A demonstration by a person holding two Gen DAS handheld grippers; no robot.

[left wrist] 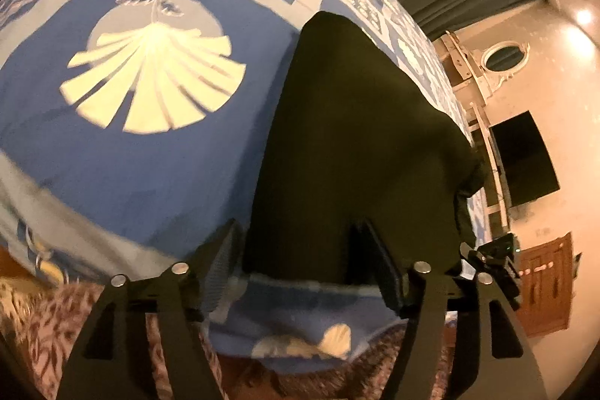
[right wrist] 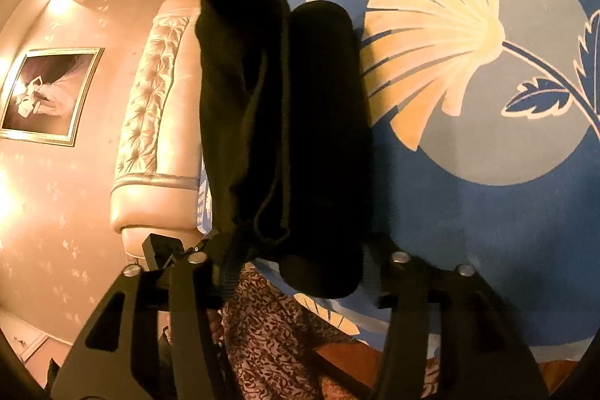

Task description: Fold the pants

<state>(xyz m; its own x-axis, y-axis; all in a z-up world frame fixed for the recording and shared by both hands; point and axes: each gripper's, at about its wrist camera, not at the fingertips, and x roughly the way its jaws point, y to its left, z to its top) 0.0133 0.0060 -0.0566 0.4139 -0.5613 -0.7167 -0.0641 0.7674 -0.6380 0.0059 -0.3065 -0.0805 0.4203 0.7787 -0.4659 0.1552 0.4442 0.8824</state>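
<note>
Both grippers stand spread: left gripper [left wrist: 300, 261] and right gripper [right wrist: 300, 257] straddle the black pants [left wrist: 360, 145], folded on the blue bedspread [left wrist: 150, 175]. Pulling back carelessly could snag fabric, undoing folds.

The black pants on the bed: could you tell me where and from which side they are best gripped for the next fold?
Grip the near end of the black pants, coming in from the bed's near edge. That end lies flat by the edge, between each gripper's open fingers, so a low approach could pinch all layers.
</note>
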